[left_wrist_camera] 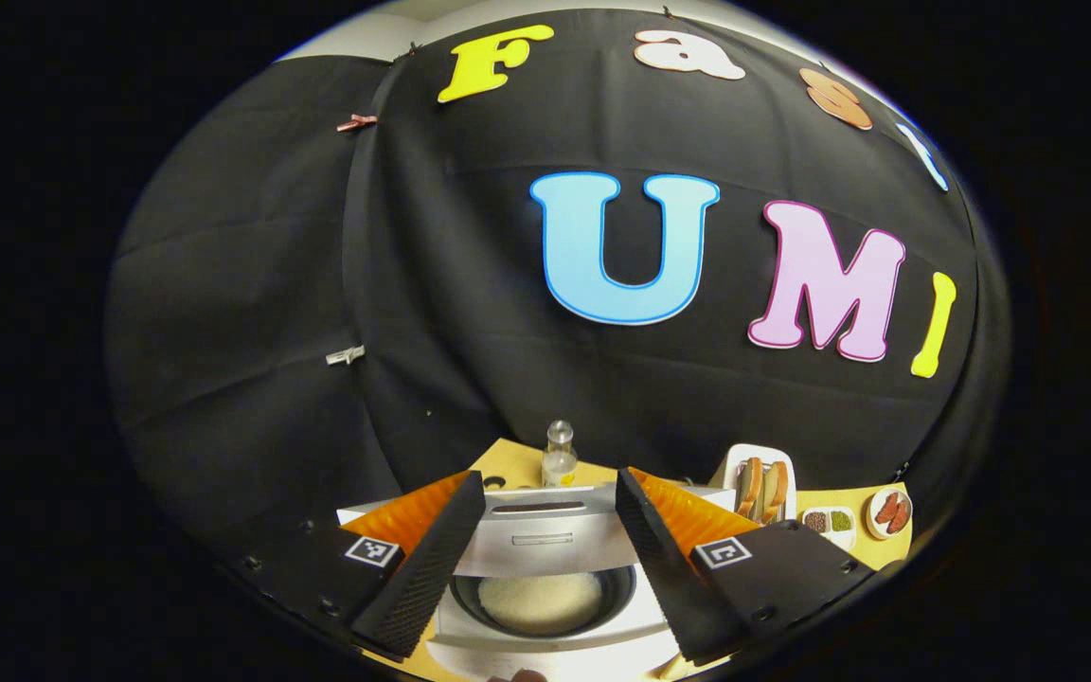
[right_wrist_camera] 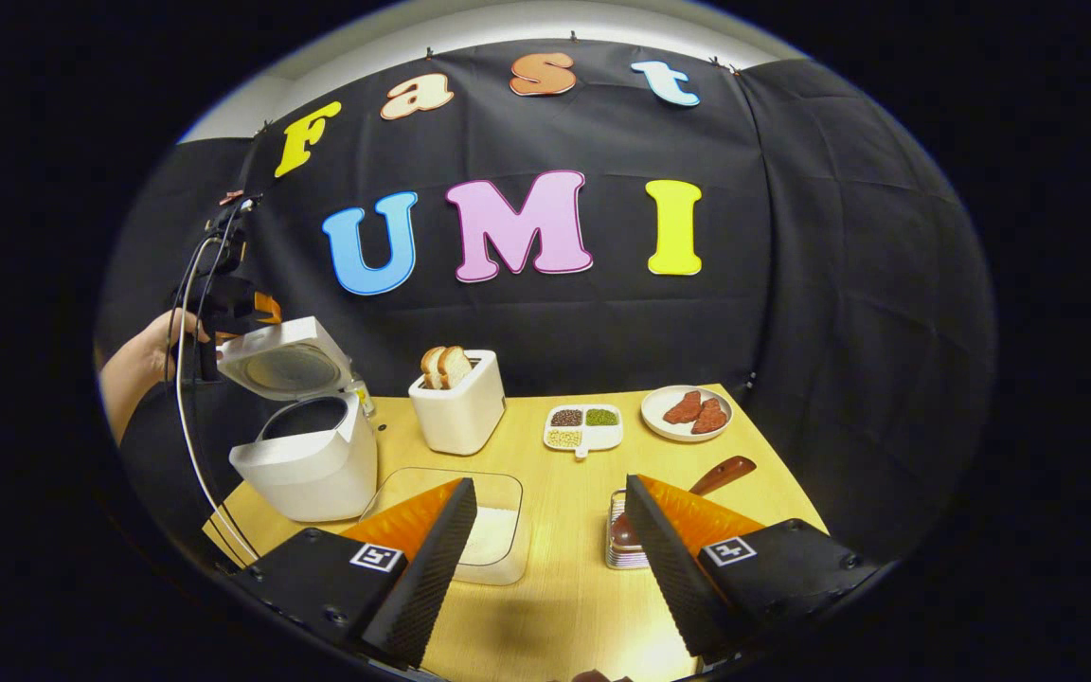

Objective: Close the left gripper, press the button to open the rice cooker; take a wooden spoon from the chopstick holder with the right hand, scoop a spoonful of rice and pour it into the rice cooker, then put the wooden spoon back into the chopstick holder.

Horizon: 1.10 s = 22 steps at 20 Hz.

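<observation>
The table (right_wrist_camera: 583, 530) carries everything, and the rice cooker (right_wrist_camera: 309, 464) stands at its left end with the lid (right_wrist_camera: 285, 365) already up. In the left gripper view rice lies in its pot (left_wrist_camera: 541, 599), directly below the left gripper (left_wrist_camera: 545, 559), whose jaws are spread and hold nothing. The clear box of rice (right_wrist_camera: 489, 530) sits just beside the cooker. The right gripper (right_wrist_camera: 550, 559) hovers low over the table, jaws spread and empty. The wooden spoon (right_wrist_camera: 711, 476) lies tilted in the small holder (right_wrist_camera: 623, 542), near the right finger. The risk is probably a poor pinch on the sloping handle, so the spoon could slip or drag the light holder over. A full spoon carried across could also spill rice on the table.
</observation>
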{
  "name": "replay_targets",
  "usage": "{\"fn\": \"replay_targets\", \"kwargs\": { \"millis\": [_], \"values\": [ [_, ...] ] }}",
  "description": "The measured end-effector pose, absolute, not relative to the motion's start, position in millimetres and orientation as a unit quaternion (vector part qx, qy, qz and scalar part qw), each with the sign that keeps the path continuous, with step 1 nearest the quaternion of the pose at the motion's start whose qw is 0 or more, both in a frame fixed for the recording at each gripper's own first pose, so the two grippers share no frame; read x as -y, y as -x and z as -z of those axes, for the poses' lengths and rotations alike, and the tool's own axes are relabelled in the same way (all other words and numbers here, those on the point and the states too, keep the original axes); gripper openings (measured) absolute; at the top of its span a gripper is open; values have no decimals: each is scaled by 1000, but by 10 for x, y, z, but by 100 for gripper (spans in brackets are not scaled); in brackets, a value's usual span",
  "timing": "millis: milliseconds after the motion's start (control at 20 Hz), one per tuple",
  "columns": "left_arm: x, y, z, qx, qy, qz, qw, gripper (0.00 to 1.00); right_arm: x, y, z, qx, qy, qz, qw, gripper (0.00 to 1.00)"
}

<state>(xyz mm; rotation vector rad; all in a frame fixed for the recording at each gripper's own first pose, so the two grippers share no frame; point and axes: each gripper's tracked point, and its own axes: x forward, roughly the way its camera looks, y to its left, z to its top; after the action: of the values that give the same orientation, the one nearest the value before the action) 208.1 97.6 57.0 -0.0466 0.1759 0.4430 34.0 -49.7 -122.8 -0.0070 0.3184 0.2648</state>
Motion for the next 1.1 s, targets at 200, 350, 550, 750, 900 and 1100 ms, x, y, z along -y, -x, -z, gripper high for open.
{"fn": "replay_targets", "kwargs": {
  "millis": [200, 350, 550, 750, 900, 1100],
  "values": [
    [-871, -1976, -205, -114, 25, -226, 967, 98, 551, -364, 1285, -161, 13, -146, 976, 99],
    [-873, -1945, 140, -137, 37, -230, 963, 98, 624, -356, 1318, -167, 12, -145, 975, 99],
    [-822, -1918, 523, -152, 27, -236, 959, 99, 744, -373, 1353, -170, 12, -132, 977, 99],
    [-786, -1901, 858, -173, 36, -237, 955, 99, 829, -374, 1333, -166, 17, -121, 978, 99],
    [-781, -1897, 1056, -188, 33, -237, 953, 99, 856, -379, 1342, -164, 21, -114, 980, 98],
    [-777, -1924, 1096, -185, 19, -230, 955, 99, 832, -362, 1351, -165, 21, -110, 980, 99]
  ]
}}
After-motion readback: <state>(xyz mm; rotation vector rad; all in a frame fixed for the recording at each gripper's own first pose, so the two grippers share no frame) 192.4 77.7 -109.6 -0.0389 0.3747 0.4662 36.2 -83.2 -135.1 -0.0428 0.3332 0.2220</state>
